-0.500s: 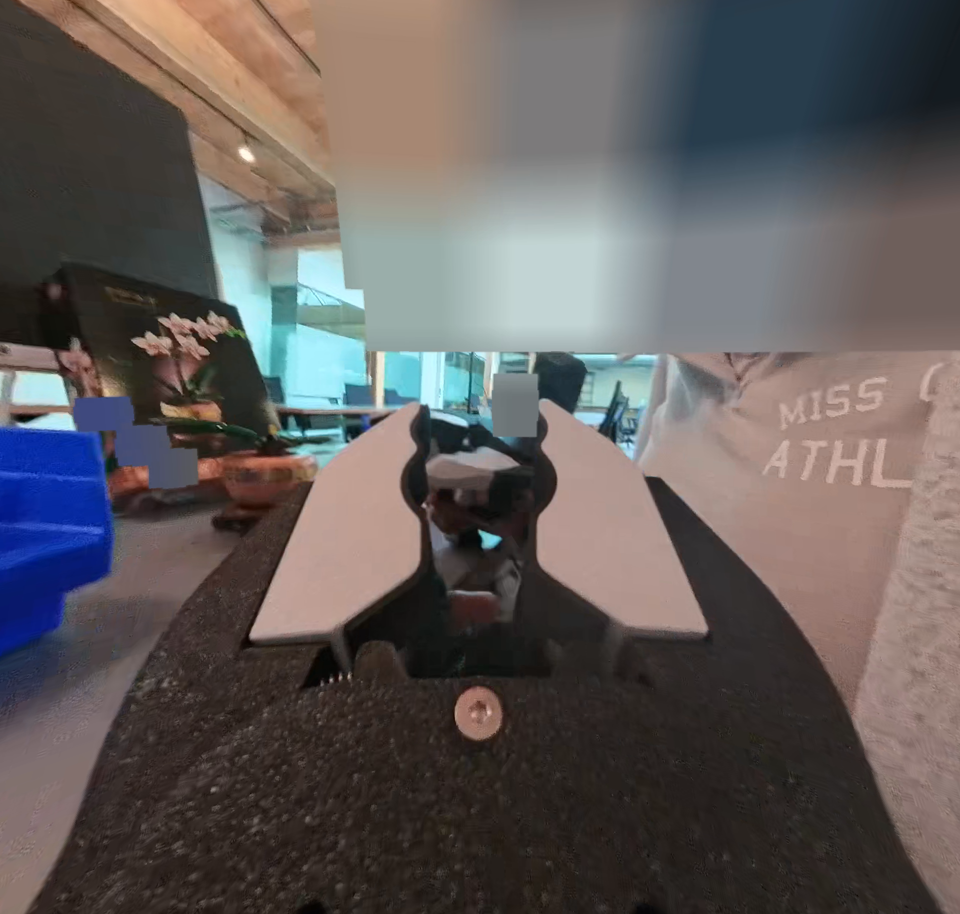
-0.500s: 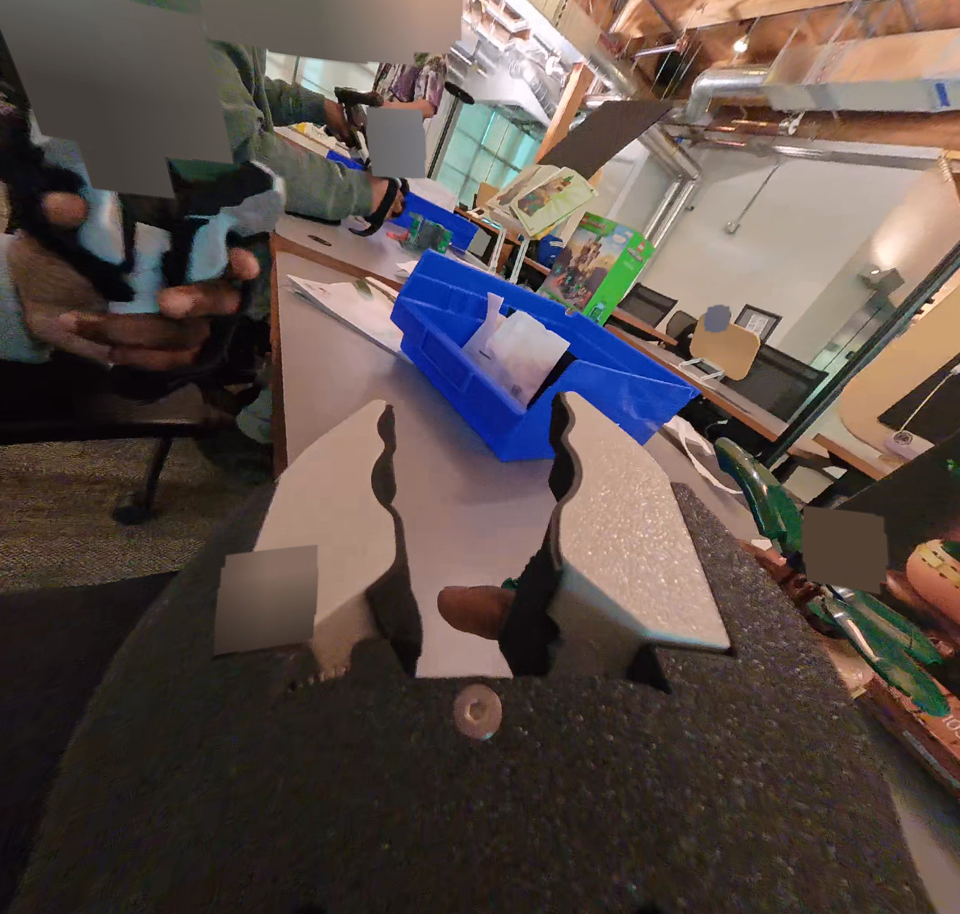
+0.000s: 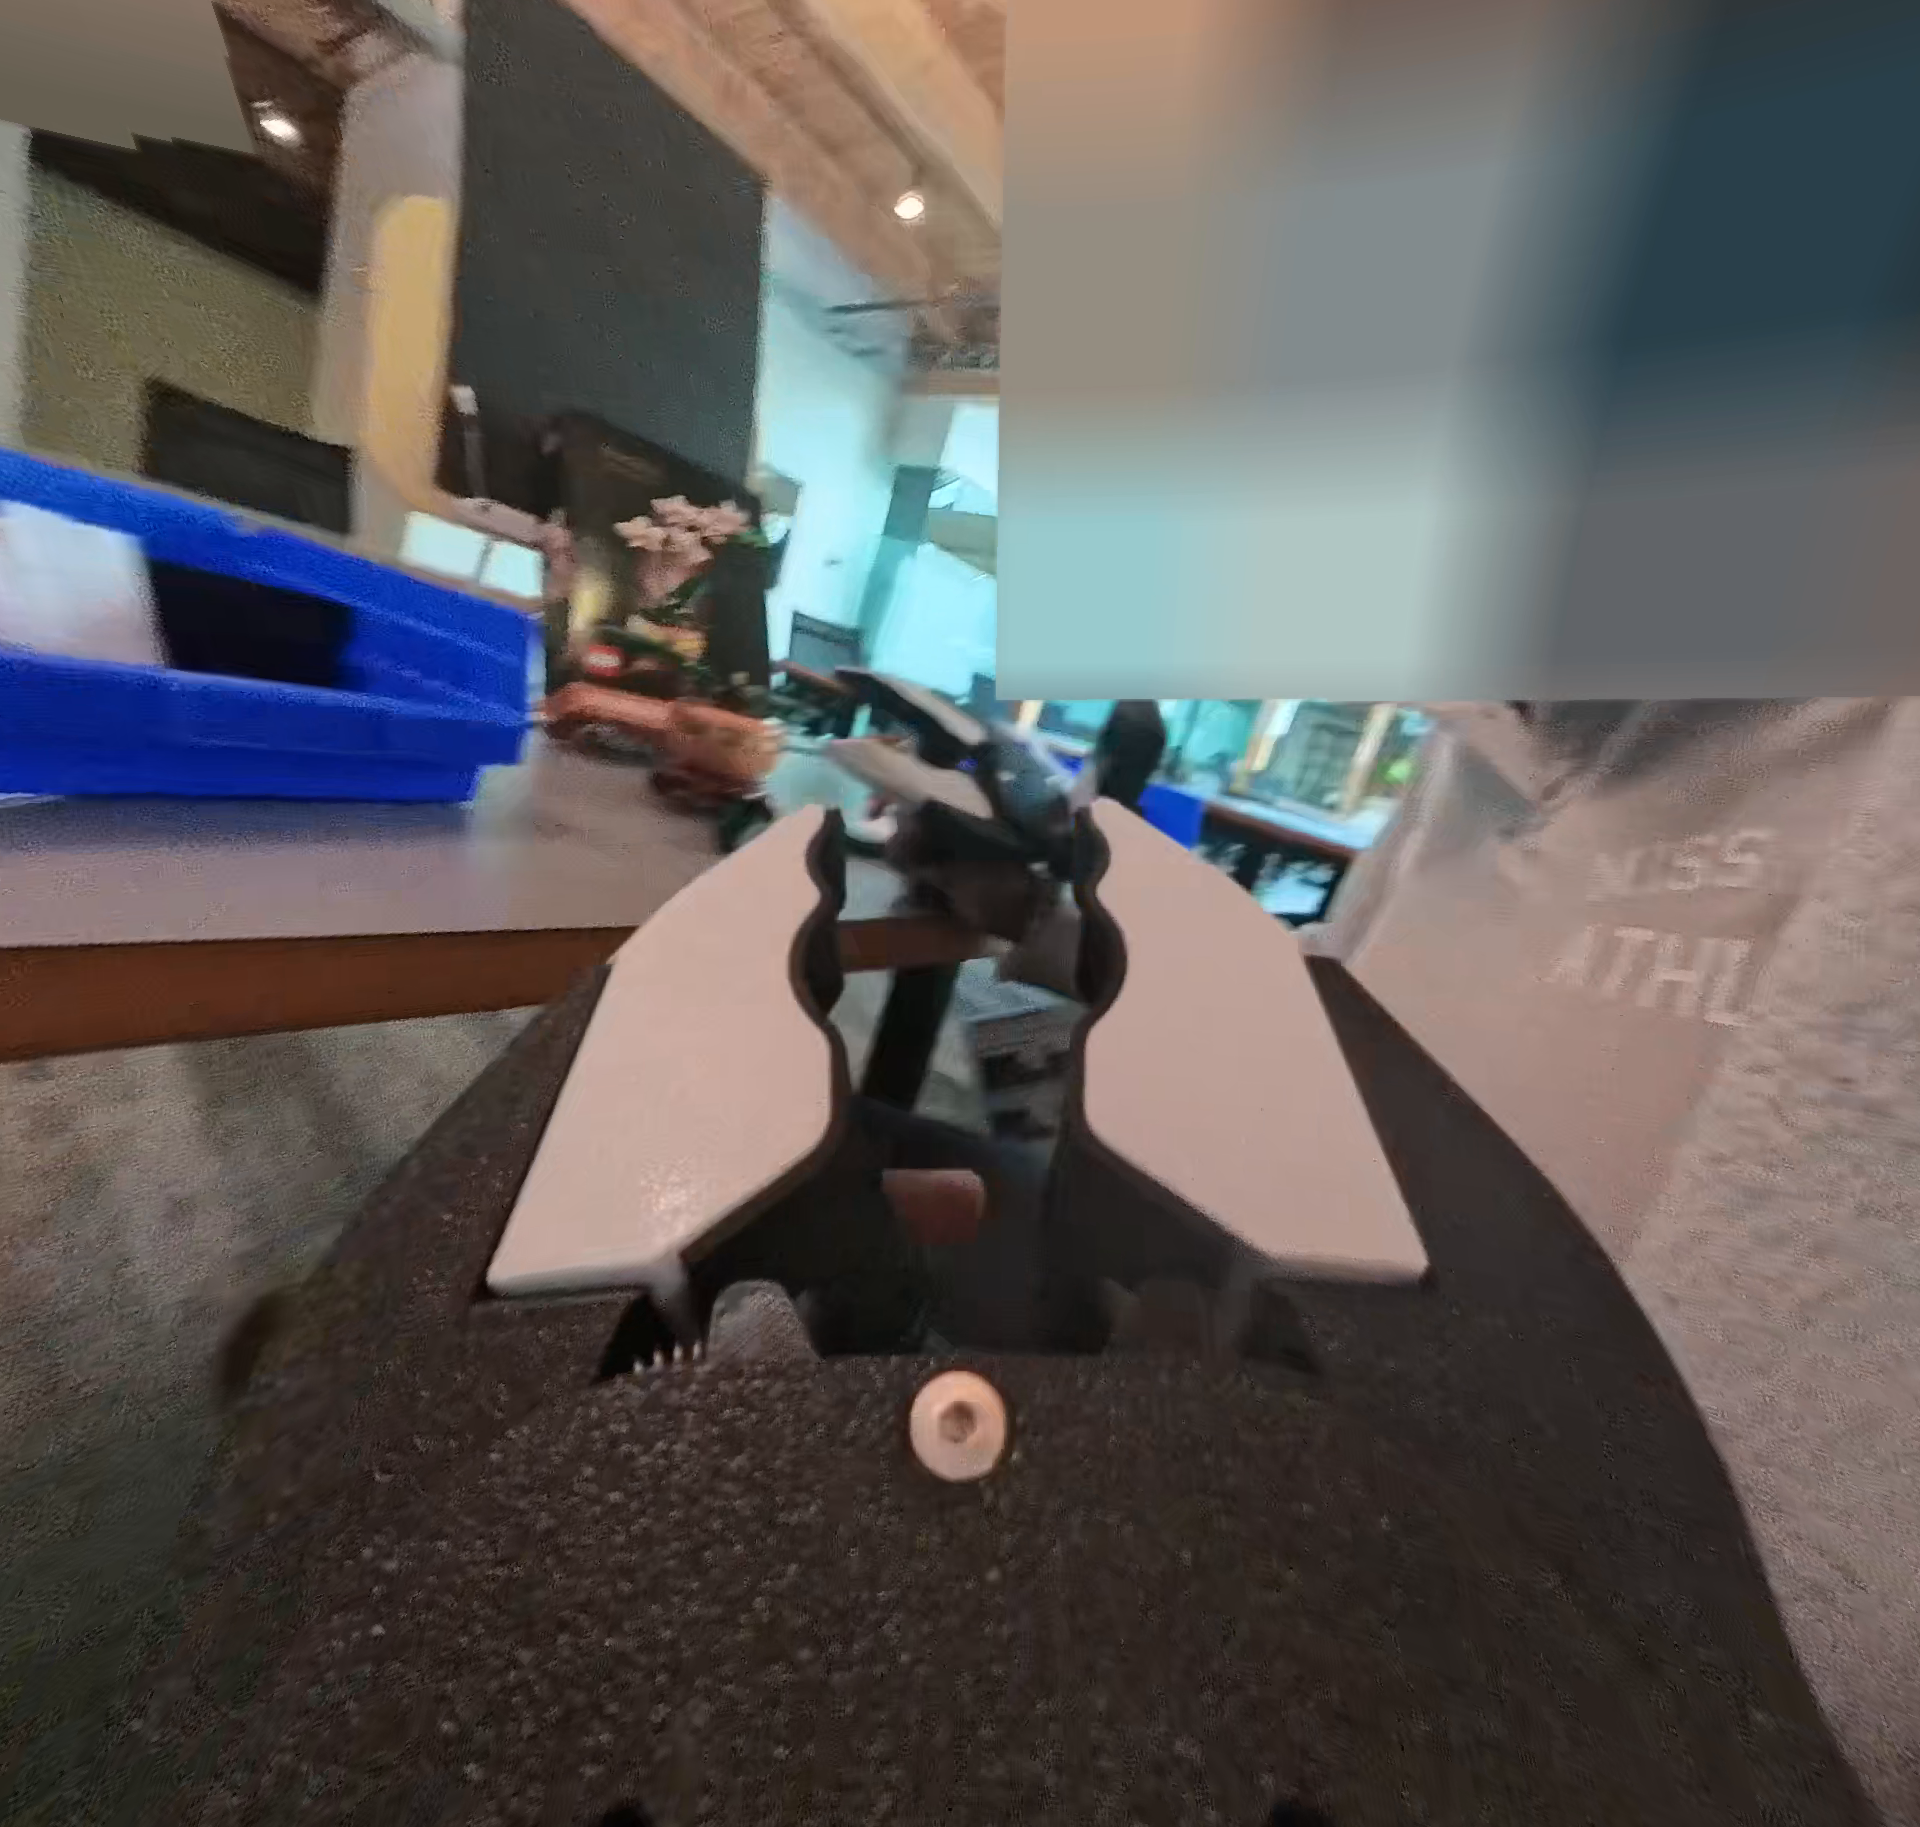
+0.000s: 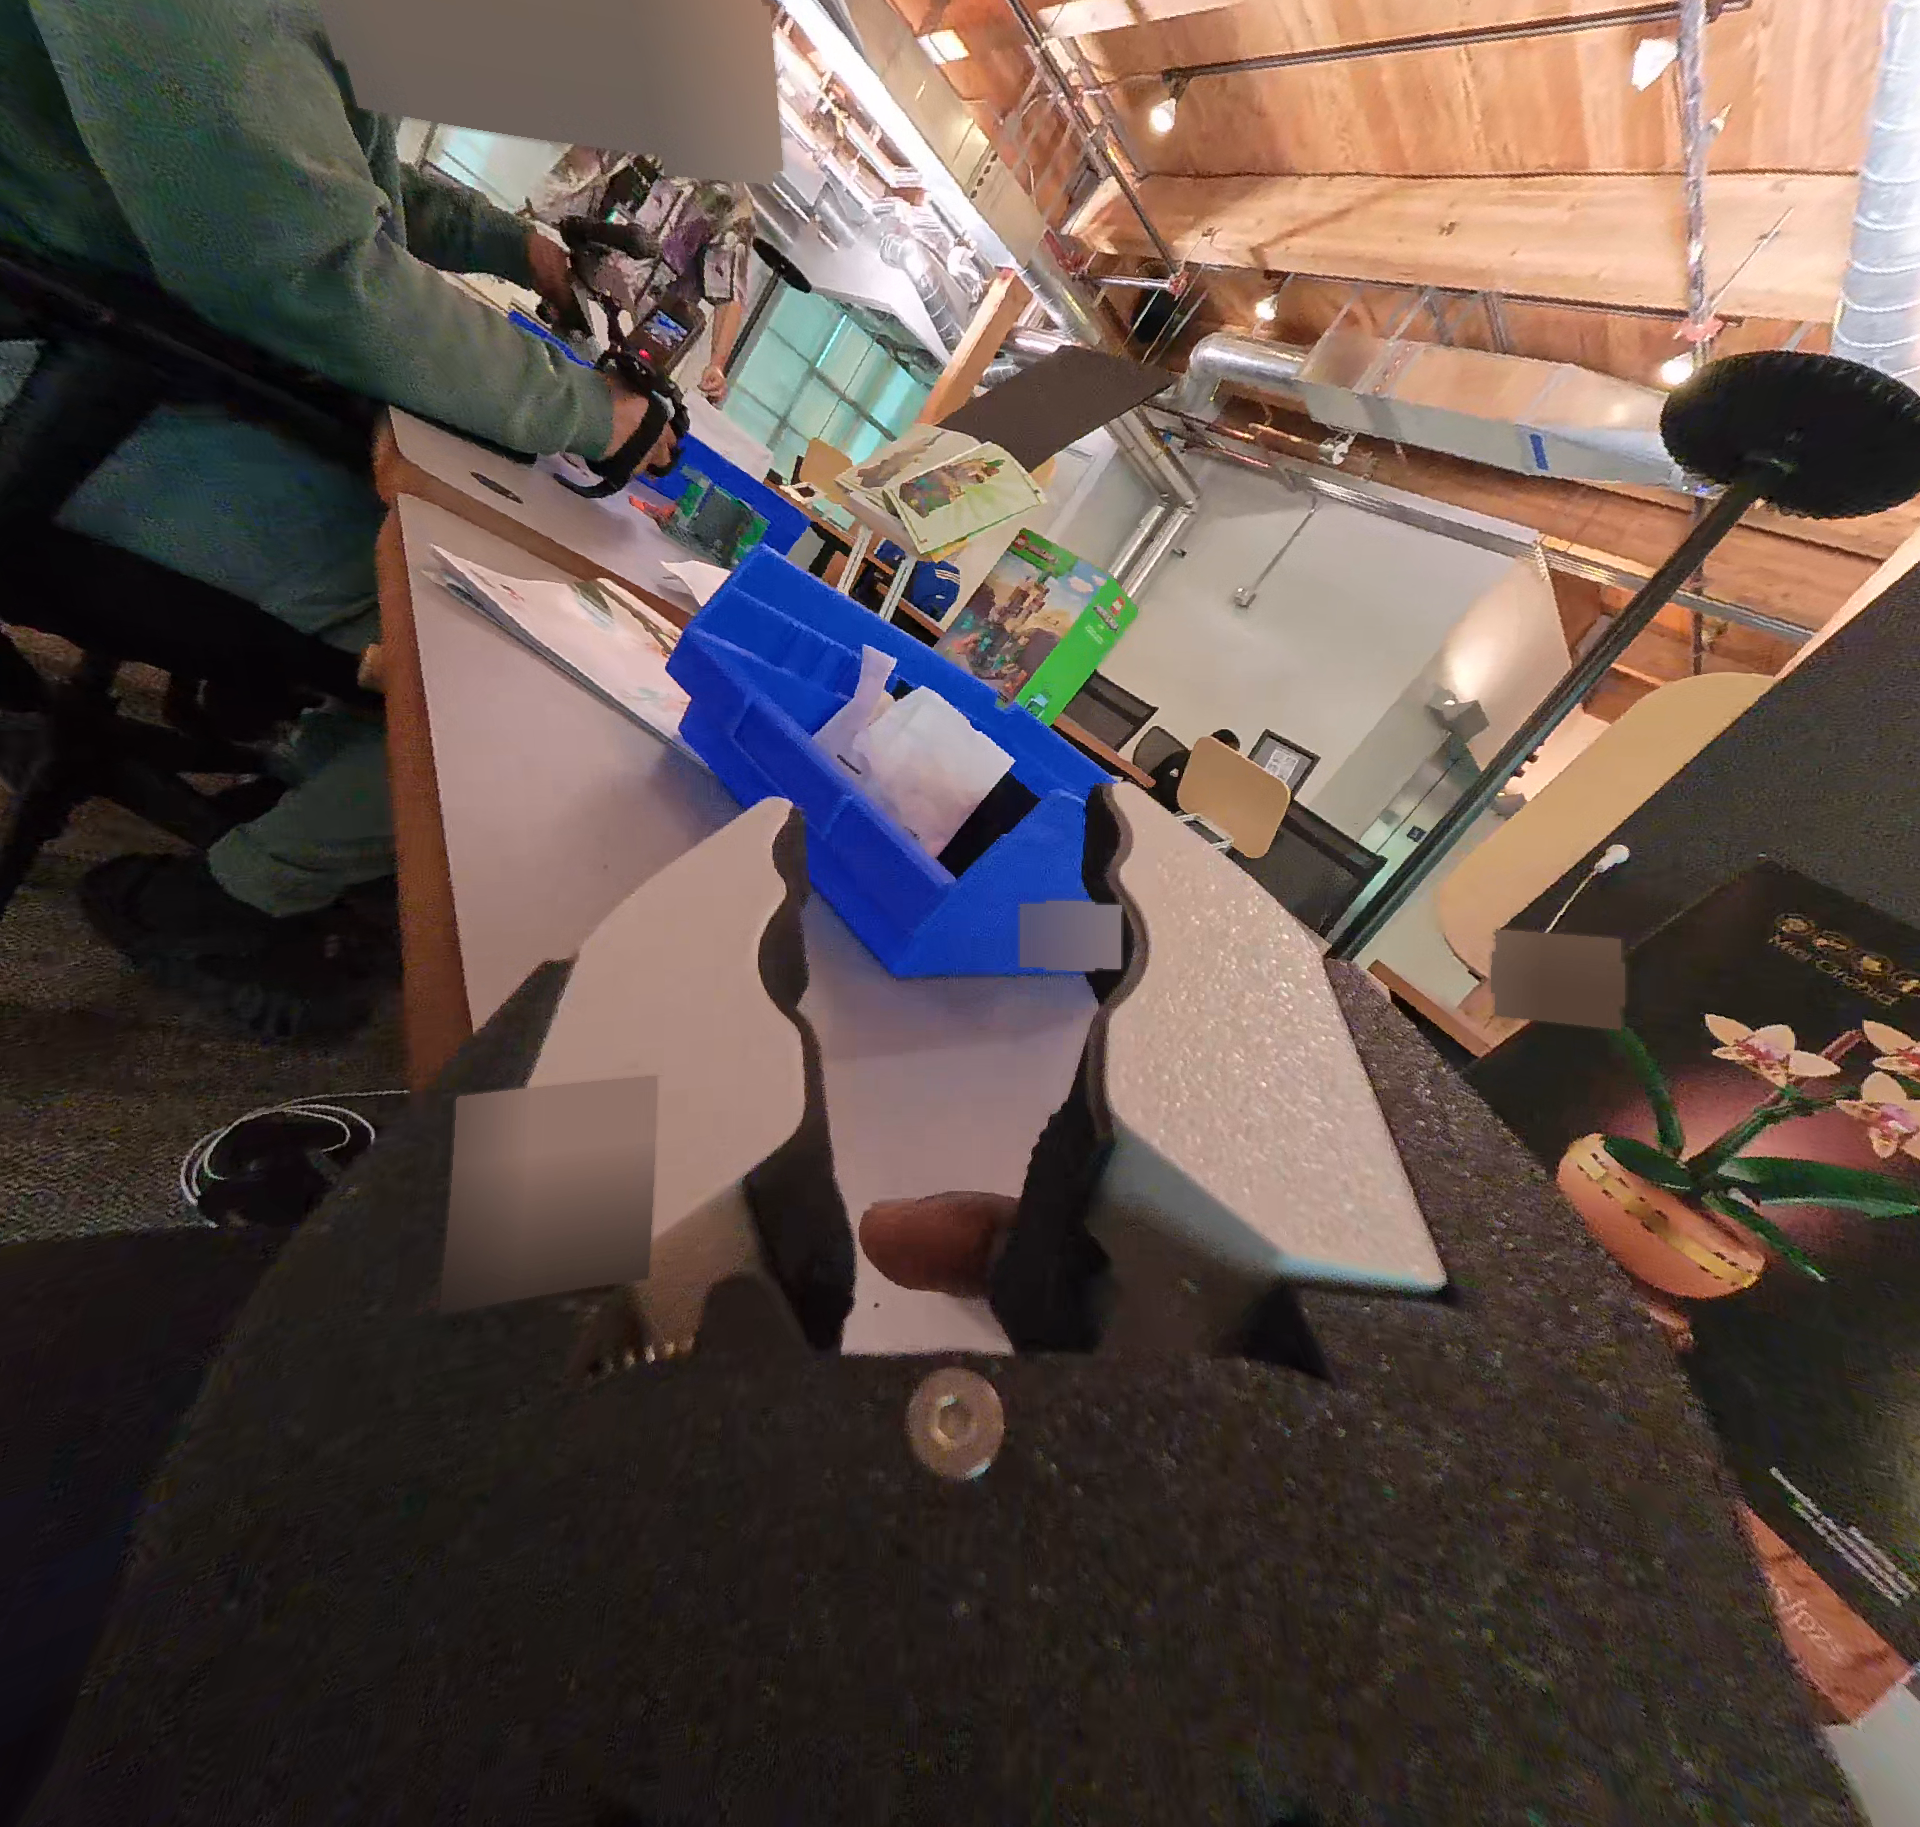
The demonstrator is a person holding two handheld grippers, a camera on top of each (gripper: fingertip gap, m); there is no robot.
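Grey table (image 4: 540, 790) runs long under the right wrist view, wood-edged, carrying a blue bin (image 4: 831, 738) with white paper bags (image 4: 925, 759) standing inside it. Since half a second ago the right gripper (image 4: 945, 956) has swung: the bin now sits just ahead of the fingertips, and a dark box printed with orchids (image 4: 1787, 1102) has come in at right. Left wrist view has dropped below the table edge (image 3: 312, 956); carpet (image 3: 208, 1154) now fills its lower left, and the bin (image 3: 260, 717) shows larger at left. Person in a grey sweatshirt (image 3: 1662, 946) stands close on the right. Left gripper (image 3: 956, 904) has its jaws parted a moderate gap, nothing between them, touching nothing. Right jaws likewise released, gap similar, hanging over bare table near the bin. A fingertip (image 4: 925, 1242) shows low between the right jaws.
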